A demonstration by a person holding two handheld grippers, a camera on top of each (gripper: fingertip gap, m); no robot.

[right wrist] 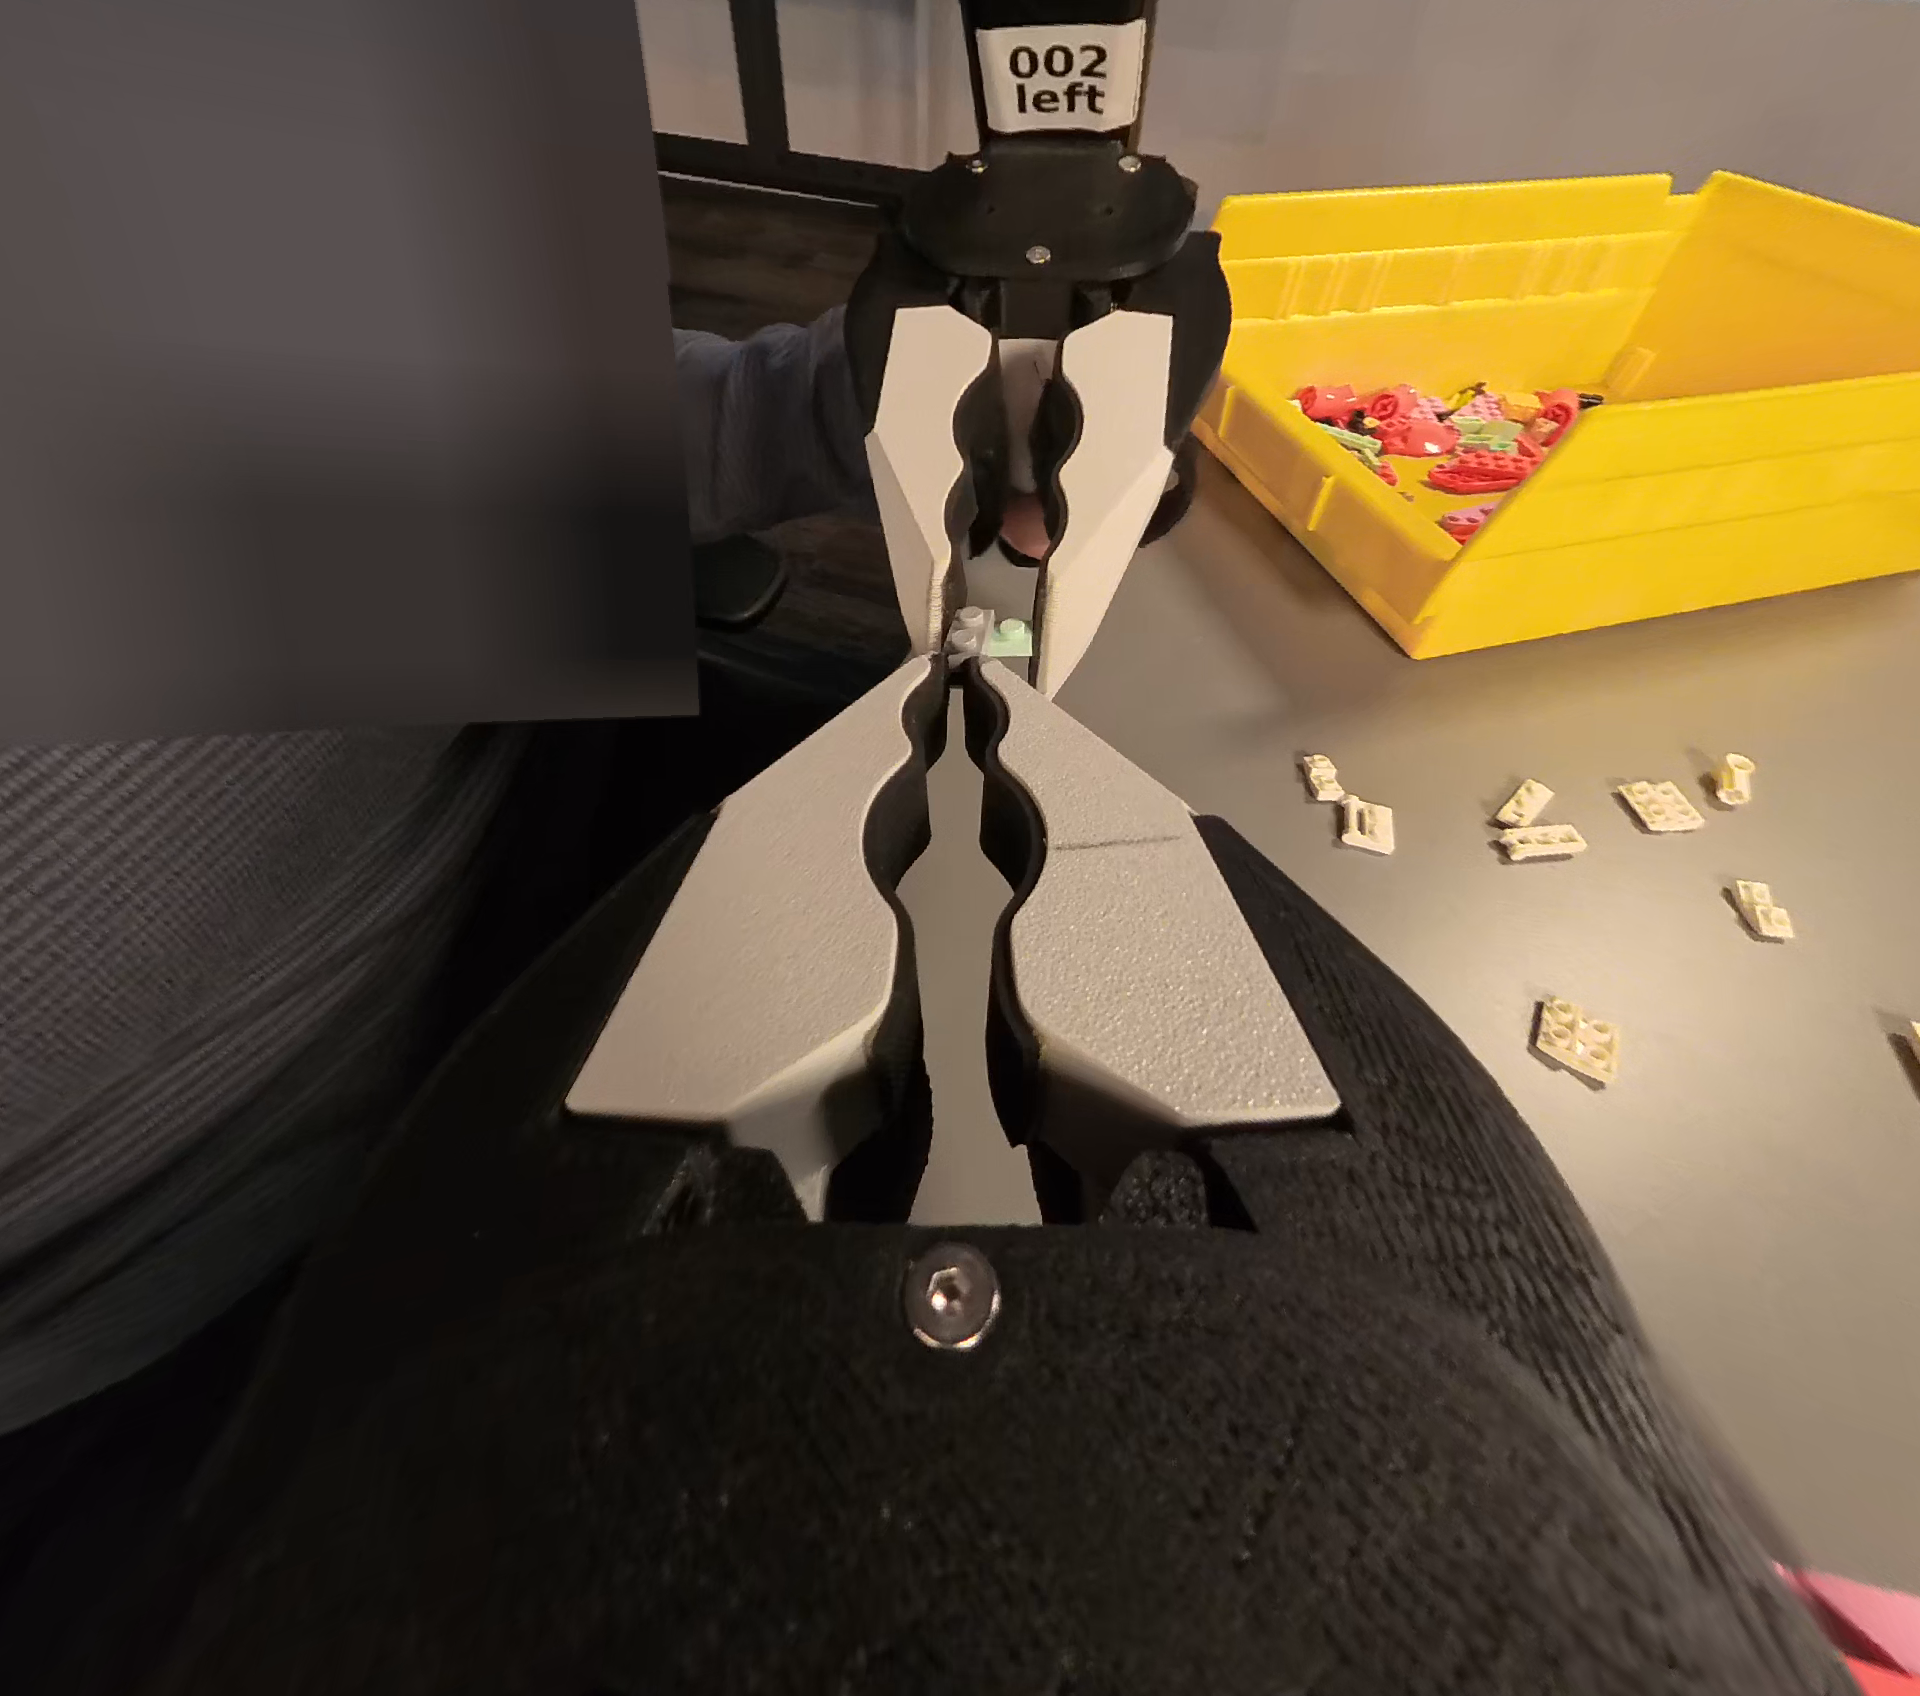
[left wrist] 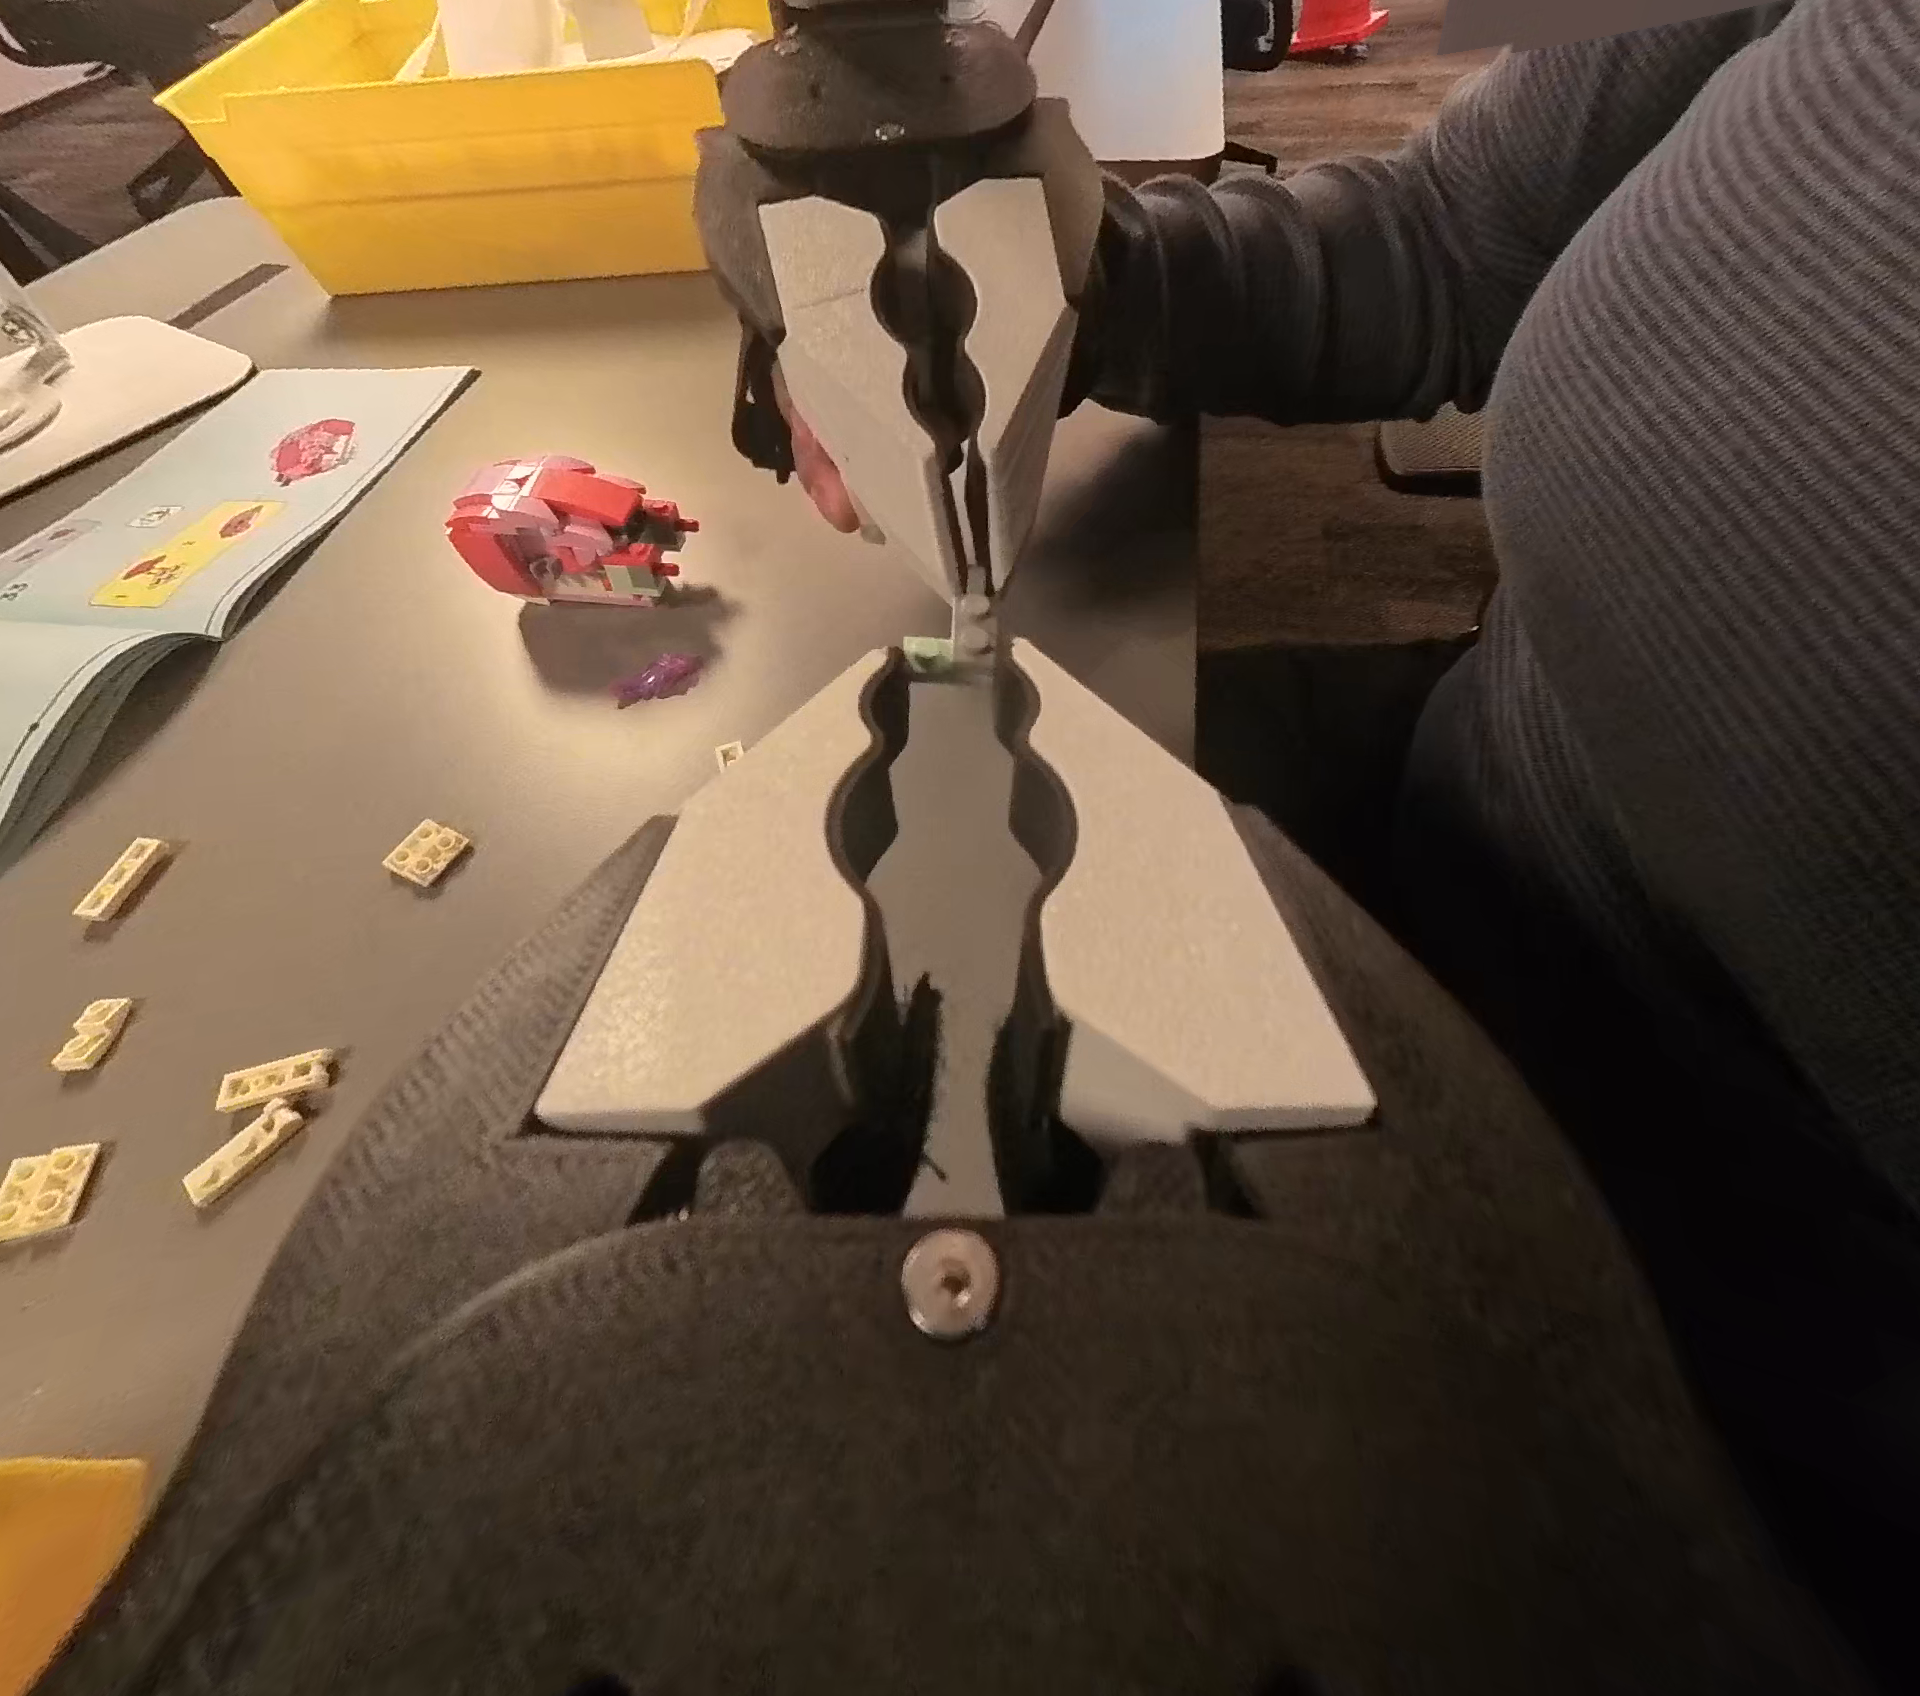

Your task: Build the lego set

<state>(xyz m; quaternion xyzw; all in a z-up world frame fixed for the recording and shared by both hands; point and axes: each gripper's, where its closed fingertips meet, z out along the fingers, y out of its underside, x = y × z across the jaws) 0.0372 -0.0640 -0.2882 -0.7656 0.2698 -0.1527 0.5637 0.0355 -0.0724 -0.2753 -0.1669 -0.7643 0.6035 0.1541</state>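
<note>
Left gripper (left wrist: 948, 675) jaws narrow, clamped across a small brick assembly: pale green brick (right wrist: 1010, 638) with grey plate (left wrist: 974, 620) stuck on. Right gripper (right wrist: 951, 667) jaws pinched on the grey plate. Assembly in the air above the table (left wrist: 343, 711), right of the red model (left wrist: 566, 540).

Each tool (left wrist: 940, 659) has pale grey wedge fingers (left wrist: 748, 919) with wavy black inner edges, a ribbed black body, a silver screw (left wrist: 951, 1283) at 6 o'clock, and a white label (right wrist: 1060, 77). The person wears a ribbed grey sleeve (left wrist: 1403, 275).
</note>
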